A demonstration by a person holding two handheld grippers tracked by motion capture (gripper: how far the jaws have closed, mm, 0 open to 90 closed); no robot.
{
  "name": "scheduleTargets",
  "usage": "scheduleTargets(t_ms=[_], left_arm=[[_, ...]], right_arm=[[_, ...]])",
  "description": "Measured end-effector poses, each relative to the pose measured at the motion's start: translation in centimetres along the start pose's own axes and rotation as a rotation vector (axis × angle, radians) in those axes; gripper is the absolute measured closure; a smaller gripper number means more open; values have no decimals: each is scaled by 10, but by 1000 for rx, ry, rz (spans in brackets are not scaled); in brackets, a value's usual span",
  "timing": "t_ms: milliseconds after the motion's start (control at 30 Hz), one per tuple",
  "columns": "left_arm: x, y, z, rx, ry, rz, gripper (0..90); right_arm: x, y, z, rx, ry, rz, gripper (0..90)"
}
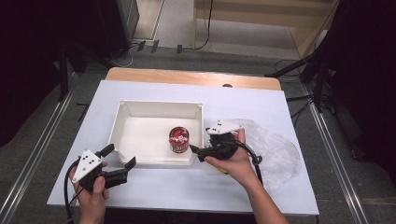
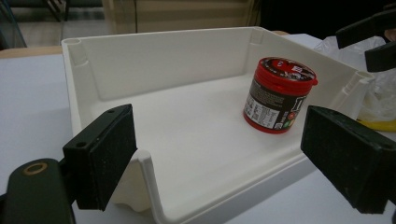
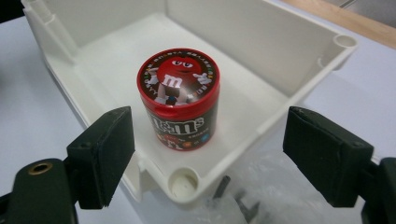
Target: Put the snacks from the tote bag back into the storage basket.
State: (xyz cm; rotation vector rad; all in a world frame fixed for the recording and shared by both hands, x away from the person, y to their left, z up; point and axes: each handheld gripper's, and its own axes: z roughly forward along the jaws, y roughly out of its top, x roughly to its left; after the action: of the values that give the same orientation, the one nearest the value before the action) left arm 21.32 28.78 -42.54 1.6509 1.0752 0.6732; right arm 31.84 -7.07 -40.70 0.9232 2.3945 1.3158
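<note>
A short round candy tub with a red lid and dark brown printed body [image 3: 179, 100] stands upright inside a shallow white rectangular plastic tray [image 1: 140, 111], on the tray floor near its right wall and front right corner. The lid carries a red cartoon character with a white "m" on its chest, ringed by small lettering; the body shows a white logo and coloured dots on one side. In the left gripper view a white label panel with fine print shows on the tub's other side, above a red base band.

The right gripper [image 1: 200, 151] is held just outside the tray's right wall, jaws spread wide and empty, aimed toward the tub. The left gripper [image 1: 120, 157] sits at the tray's front left corner, jaws likewise parted, holding nothing. A crumpled clear plastic bag [image 1: 280, 151] lies on the white tabletop [image 1: 187, 186], right of the tray.
</note>
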Motion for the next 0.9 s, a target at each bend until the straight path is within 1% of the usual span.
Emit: scheduleTargets(t_ms=[33,200,300,600,700,900], left_arm=[[0,0,0,-3,-1,-2,105],[4,0,-1,-4,8,-9,105],[5,0,-2,-9,10,-12,105],[6,0,-2,-5,14,-10,105],[7,0,-1,-6,13,-15,105],[8,0,-2,-6,15,-16,105]], right_arm=[[-2,-2,-4,-13,-2,-1,172],[-13,-13,-22,-68,-29,30,157],[-18,-17,-29,-87,-35,47,155],[-32,-32,-49,-113,-74,84,153],[-36,-38,-54,-117,-87,97,153],[-42,-51,-61,-124,-104,115,153]])
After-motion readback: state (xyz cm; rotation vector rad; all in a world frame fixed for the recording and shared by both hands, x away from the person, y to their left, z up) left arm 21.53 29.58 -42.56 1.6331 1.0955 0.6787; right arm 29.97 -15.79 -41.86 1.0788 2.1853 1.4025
